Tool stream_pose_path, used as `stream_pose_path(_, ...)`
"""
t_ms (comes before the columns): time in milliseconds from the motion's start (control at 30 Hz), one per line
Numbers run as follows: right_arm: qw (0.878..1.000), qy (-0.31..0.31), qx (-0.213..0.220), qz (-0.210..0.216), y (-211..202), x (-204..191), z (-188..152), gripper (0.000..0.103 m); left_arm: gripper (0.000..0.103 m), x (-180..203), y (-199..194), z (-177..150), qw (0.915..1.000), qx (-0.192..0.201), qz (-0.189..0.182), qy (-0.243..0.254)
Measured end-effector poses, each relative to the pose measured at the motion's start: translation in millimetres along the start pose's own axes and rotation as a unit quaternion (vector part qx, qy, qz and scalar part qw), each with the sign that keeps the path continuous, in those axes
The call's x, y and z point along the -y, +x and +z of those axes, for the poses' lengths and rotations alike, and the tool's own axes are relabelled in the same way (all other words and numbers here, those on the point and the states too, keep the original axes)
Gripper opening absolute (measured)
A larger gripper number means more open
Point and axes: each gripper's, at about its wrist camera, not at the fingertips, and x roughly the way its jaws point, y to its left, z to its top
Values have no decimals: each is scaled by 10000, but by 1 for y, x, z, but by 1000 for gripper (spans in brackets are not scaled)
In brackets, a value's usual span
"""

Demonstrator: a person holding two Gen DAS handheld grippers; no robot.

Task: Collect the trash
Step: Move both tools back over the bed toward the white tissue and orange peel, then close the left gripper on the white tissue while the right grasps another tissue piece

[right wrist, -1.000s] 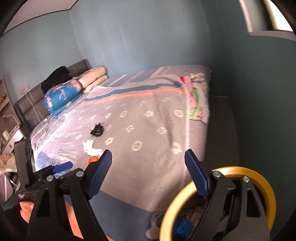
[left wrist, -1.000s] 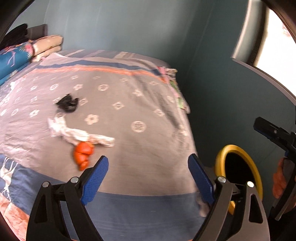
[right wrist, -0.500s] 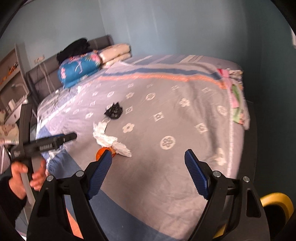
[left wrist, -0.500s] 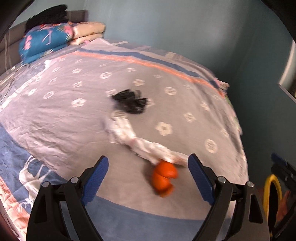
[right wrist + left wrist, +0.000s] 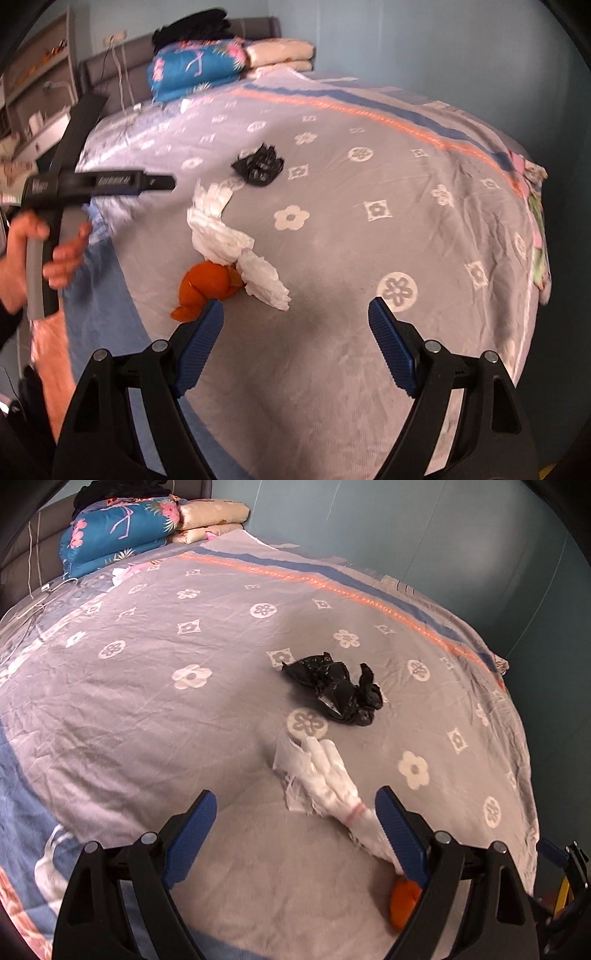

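Nothing collected yet; your left gripper (image 5: 295,823) and right gripper (image 5: 295,332) both spread wide, empty; black bag (image 5: 338,690), white tissue (image 5: 325,775), orange peel (image 5: 205,288) all lying on bed (image 5: 147,701); three pickups left, judging by view.

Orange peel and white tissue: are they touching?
Touching. The right wrist view shows the white tissue lying over the top edge of the orange peel, with no gap between them.
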Motion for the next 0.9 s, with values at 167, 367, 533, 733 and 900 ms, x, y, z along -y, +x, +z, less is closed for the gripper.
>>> stream_pose_path(167,9996,-244,-96,-57,23,-6,4,77,84,-5,25,9,9997,-170,-40,-157)
stream_pose_path(367,9982,-542,-254,3,48,-14,12,73,84,-2,45,14,9992,-312,-135,-197)
stream_pose_path(533,9968,-722,-337,70,63,-19,19,66,78,5,56,10,9985,-425,-311,-148)
stream_pose_path(733,9948,-823,-561,190,78,-26,22,51,57,13,70,0,9968,-637,-482,-71)
stream_pose_path(900,9929,-942,-676,261,83,-32,18,36,23,10,75,1,9952,-705,-654,-179)
